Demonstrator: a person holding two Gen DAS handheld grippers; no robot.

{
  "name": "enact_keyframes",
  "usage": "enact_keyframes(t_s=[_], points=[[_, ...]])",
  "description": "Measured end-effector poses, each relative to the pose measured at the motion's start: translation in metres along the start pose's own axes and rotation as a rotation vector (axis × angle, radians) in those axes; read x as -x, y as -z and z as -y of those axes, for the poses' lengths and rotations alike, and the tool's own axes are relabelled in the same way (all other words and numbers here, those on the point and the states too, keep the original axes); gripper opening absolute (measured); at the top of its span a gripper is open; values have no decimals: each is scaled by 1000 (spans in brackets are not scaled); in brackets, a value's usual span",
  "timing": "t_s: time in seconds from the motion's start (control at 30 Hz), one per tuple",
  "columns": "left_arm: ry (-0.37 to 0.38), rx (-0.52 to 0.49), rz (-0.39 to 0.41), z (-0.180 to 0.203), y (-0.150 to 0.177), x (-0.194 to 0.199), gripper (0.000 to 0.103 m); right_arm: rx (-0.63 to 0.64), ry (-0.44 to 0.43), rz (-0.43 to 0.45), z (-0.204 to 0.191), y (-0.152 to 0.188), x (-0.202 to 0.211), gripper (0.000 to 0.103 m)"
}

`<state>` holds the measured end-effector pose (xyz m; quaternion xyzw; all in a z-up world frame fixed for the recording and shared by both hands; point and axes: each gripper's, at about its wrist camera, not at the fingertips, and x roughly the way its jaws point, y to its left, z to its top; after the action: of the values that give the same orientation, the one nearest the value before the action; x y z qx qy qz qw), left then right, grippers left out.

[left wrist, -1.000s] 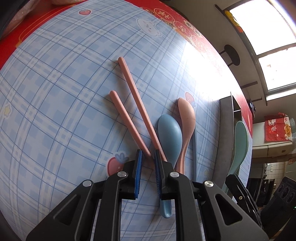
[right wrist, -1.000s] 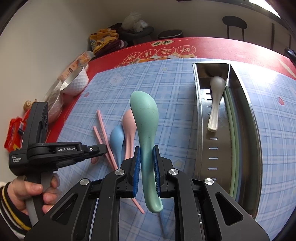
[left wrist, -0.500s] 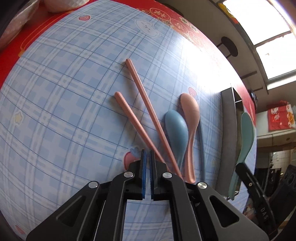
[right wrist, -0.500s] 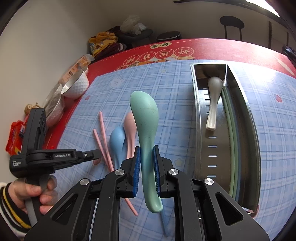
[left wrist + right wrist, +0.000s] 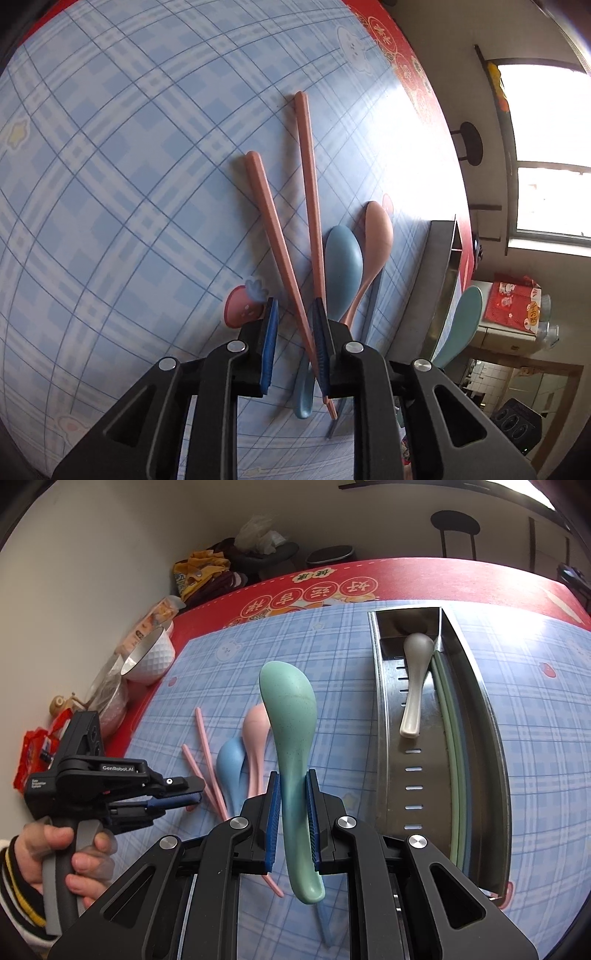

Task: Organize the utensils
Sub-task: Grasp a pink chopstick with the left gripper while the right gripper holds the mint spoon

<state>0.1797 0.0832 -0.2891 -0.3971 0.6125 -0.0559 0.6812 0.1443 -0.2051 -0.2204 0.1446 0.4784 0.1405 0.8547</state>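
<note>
Left gripper (image 5: 293, 341): jaws opening, a visible gap between the pads. One pink chopstick (image 5: 275, 243) runs through that gap. The second pink chopstick (image 5: 310, 173) passes behind the right-hand pad; the lower ends of both are hidden by the jaw bodies, so contact with the right pad cannot be confirmed. It is not clamped on anything.

Right gripper (image 5: 291, 819): clenched on the green spoon (image 5: 291, 720), pads on the handle, bowl pointing to the top of the frame, held above the checked blue mat (image 5: 229, 672).

Blue spoon (image 5: 341, 267) and pink spoon (image 5: 376, 230) lie side by side at centre-right of the left wrist view, just right of the chopsticks. The blue spoon's handle is partly hidden behind the jaw.

Only the right wrist view shows inside the metal tray (image 5: 484, 716), right of centre: a grey spoon (image 5: 415, 679) in its upper part and green chopsticks (image 5: 448, 738) along its right side. The left wrist view shows only the tray's outer wall, at the right edge.

Only the right wrist view shows the person's hand (image 5: 70, 853) on the left tool's handle, lower left, and a white bowl (image 5: 149, 661) at the upper left. Packets and bags by the wall are too small to identify.
</note>
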Motion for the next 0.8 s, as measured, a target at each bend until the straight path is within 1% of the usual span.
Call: enact_keyframes(t_s=[0.2, 0.27, 0.37, 0.5, 0.57, 0.67, 0.7, 0.73, 0.77, 0.8], points=[[-45, 7, 19, 12, 3, -3, 17, -13, -2, 4, 5, -1, 2, 14], [-84, -7, 23, 19, 6, -9, 10, -16, -5, 7, 5, -2, 2, 14], [-135, -35, 44, 30, 9, -11, 10, -16, -13, 12, 6, -4, 4, 14], [-202, -52, 50, 43, 7, -16, 10, -16, -23, 19, 8, -5, 7, 14], [-243, -85, 58, 50, 8, -19, 10, -21, -27, 21, 11, -5, 8, 14], [-285, -137, 82, 59, 13, -22, 11, -31, -32, 23, 15, -5, 9, 14], [-290, -151, 90, 59, 15, -22, 11, -34, -33, 24, 16, -6, 10, 14], [-274, -151, 97, 57, 15, -21, 10, -37, -34, 25, 16, -6, 10, 14], [-236, -136, 91, 53, 14, -20, 9, -39, -35, 28, 17, -6, 11, 14], [-222, -122, 88, 50, 16, -19, 8, -41, -36, 30, 18, -6, 12, 14]])
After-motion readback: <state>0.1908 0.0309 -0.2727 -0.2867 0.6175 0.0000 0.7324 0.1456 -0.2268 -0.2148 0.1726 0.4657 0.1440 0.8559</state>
